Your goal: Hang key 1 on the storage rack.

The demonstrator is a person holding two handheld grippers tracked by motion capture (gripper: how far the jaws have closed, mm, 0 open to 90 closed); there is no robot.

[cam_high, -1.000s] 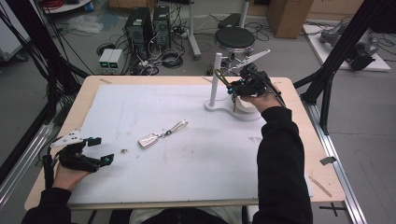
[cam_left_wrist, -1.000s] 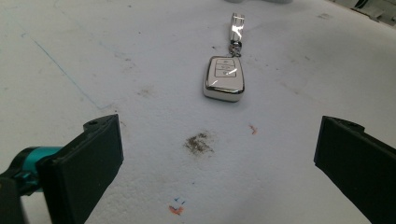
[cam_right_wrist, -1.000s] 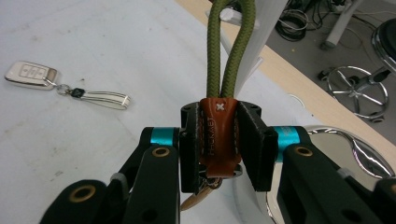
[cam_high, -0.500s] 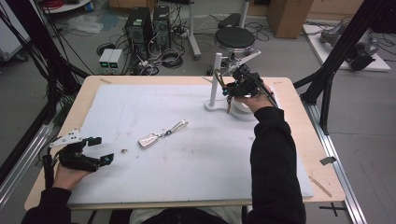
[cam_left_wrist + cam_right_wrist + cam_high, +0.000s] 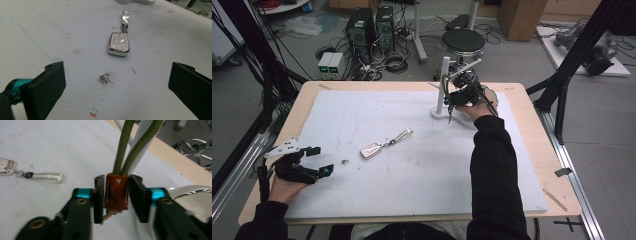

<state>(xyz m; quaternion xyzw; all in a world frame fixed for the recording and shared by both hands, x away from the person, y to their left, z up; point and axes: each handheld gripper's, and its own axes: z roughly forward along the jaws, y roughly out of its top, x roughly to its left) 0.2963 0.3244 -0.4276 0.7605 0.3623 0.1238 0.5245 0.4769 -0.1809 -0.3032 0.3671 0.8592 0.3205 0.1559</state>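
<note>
A white car key fob (image 5: pixel 371 150) (image 5: pixel 118 43) with a striped strap (image 5: pixel 404 134) (image 5: pixel 46 177) lies mid-table on the white mat (image 5: pixel 412 190). At the far right stands a white stand (image 5: pixel 443 80). My right gripper (image 5: pixel 454 102) (image 5: pixel 116 197) is at its foot. Between the jaws hangs a red-brown sleeve (image 5: pixel 117 192) on a doubled green cord (image 5: pixel 122 150). The jaws have just been opening, and the pads flank the sleeve closely without pressing it. My left gripper (image 5: pixel 314 160) (image 5: pixel 115 82) rests open near the front left, pointing at the fob, with nothing between its fingers.
A small metal bit (image 5: pixel 344 161) lies on the mat near my left gripper. The stand's round white base (image 5: pixel 190 192) sits close by the right jaw. The wooden table edge (image 5: pixel 532 130) borders the mat. A stool (image 5: pixel 463 40) and computer cases (image 5: pixel 369 22) stand on the floor beyond.
My right hand has moved left and down along the stand, and its forearm has swung left with it. The left hand and the key fob have kept still.
</note>
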